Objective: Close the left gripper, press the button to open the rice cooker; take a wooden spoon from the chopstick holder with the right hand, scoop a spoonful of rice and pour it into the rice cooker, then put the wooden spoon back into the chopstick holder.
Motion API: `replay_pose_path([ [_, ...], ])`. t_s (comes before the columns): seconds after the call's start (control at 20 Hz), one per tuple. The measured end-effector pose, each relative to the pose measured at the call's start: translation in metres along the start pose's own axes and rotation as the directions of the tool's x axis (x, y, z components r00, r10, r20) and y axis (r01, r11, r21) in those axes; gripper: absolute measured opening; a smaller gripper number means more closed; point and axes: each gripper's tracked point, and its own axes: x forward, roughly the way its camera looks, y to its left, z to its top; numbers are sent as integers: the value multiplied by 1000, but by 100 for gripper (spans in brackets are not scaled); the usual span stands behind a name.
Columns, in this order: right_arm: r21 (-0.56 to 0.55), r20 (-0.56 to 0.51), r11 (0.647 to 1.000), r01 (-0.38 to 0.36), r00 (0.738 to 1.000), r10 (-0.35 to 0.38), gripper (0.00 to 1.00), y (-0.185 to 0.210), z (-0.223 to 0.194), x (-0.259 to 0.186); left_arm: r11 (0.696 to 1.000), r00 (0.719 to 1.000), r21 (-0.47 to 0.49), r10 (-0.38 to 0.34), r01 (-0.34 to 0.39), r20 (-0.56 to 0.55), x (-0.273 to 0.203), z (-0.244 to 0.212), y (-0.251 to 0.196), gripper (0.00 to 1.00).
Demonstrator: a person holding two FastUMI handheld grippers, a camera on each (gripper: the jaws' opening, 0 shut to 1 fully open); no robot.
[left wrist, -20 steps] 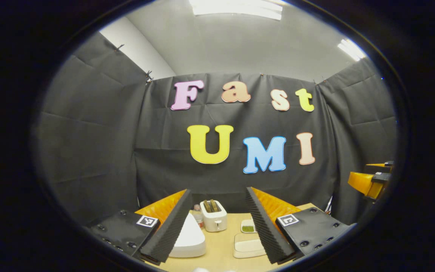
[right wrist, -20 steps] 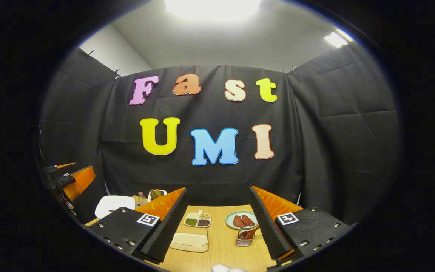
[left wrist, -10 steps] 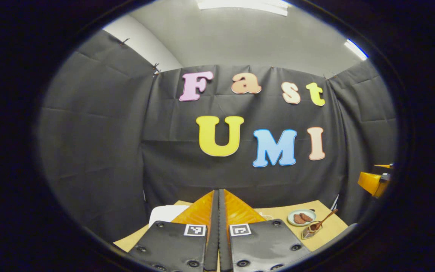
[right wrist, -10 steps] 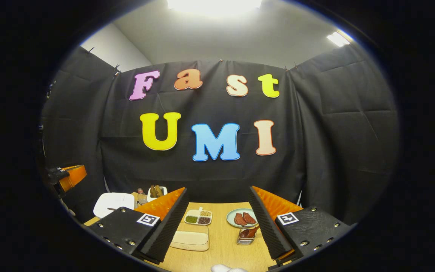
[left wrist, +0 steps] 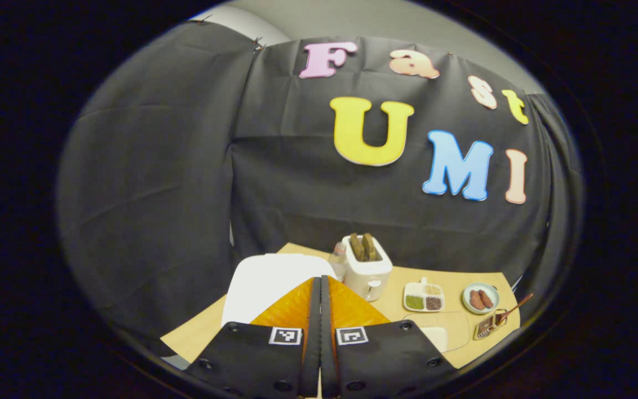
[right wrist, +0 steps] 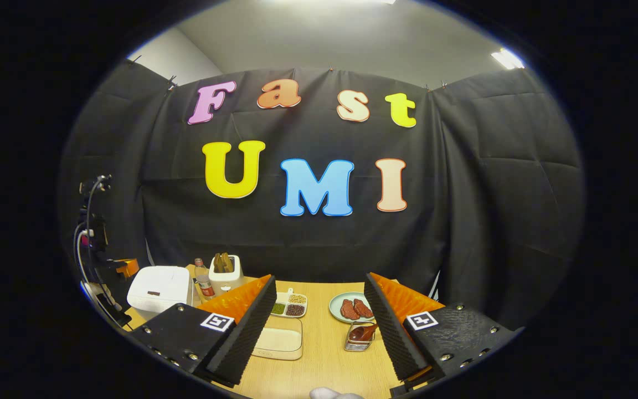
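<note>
Rice cooker (left wrist: 274,282) sits lid down at the table's left end, straight ahead of my left gripper (left wrist: 320,310), whose fingers are pressed together on nothing; the button is not yet pressed. My right gripper (right wrist: 319,321) hangs spread and empty. Wooden spoon (right wrist: 362,332) rests in its chopstick holder (right wrist: 356,342); scooping, pouring and returning remain.

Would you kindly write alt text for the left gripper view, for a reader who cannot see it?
The left hand-held gripper, fingers pressed together with nothing between them, points at a closed white rice cooker on a wooden table. Beyond stand a toaster, a divided dish, a plate of meat and a chopstick holder with a wooden spoon.
</note>
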Motion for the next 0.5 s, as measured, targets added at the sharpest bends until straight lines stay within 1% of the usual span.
replay_pose_path([
  [0.05, -7, -11, 1000, 3, 1000, -3, 97, 0, -3, 2, 1000, 999, 16, 23, -23, -26, 17, -13, 8, 8],
  [0.15, -18, -31, 1000, 6, 999, -7, 97, 1, -7, 6, 999, 995, 15, 45, -44, -89, 43, -41, 15, 9],
  [0.25, -28, -55, 1000, 6, 998, -8, 97, 1, -15, 9, 999, 983, -15, 49, -52, -177, 63, -74, 17, 9],
  [0.3, -27, -67, 1000, 5, 998, -7, 97, 2, -17, 12, 998, 978, -5, 60, -62, -198, 71, -84, 18, 9],
  [0.4, -17, -89, 1000, 2, 996, -4, 98, 1, -24, 14, 996, 974, 25, 90, -87, -206, 82, -93, 26, 9],
  [0.5, -12, -101, 1000, 6, 995, -7, 98, -1, -27, 17, 996, 973, 20, 92, -89, -210, 85, -97, 27, 9],
])
